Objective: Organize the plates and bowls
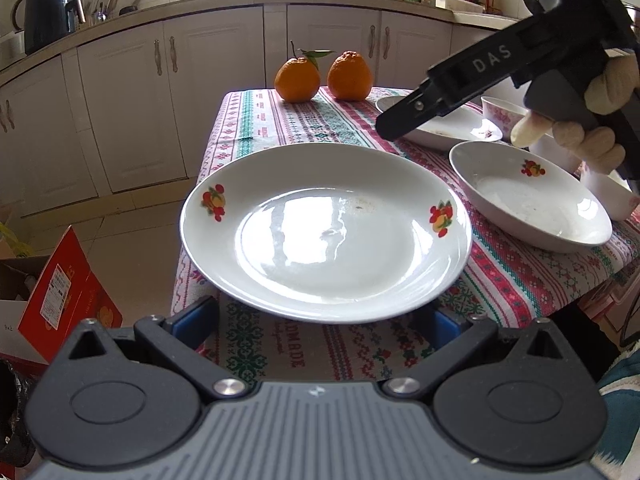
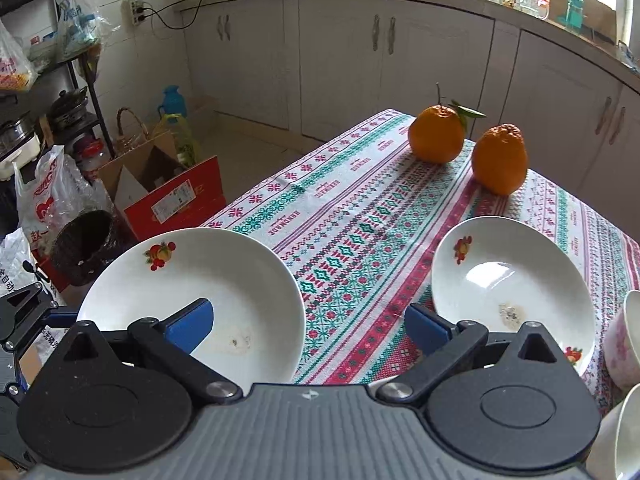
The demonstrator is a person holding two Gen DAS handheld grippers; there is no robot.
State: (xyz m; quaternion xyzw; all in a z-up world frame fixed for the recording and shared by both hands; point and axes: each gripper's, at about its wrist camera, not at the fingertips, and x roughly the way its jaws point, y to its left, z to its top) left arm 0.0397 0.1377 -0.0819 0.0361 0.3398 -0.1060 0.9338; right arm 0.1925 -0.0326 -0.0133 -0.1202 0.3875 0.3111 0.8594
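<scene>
A white plate with fruit prints (image 1: 326,232) sits at the near left corner of the patterned tablecloth (image 1: 320,120), overhanging the edge. My left gripper (image 1: 320,320) is open, its blue fingers spread wide just under the plate's near rim, which hides the tips. A second deep plate (image 1: 532,200) lies to the right, with a third plate (image 1: 444,130) behind it. My right gripper (image 2: 310,328) is open and hovers above the cloth between the first plate (image 2: 192,280) and the second plate (image 2: 508,280). A gloved hand (image 1: 600,88) holds it.
Two oranges (image 1: 298,80) (image 1: 350,76) stand at the table's far end. A pink-flowered bowl (image 2: 622,344) and a white bowl (image 2: 624,440) crowd the right side. On the floor to the left are a red cardboard box (image 2: 176,200) and a black bin (image 2: 84,248).
</scene>
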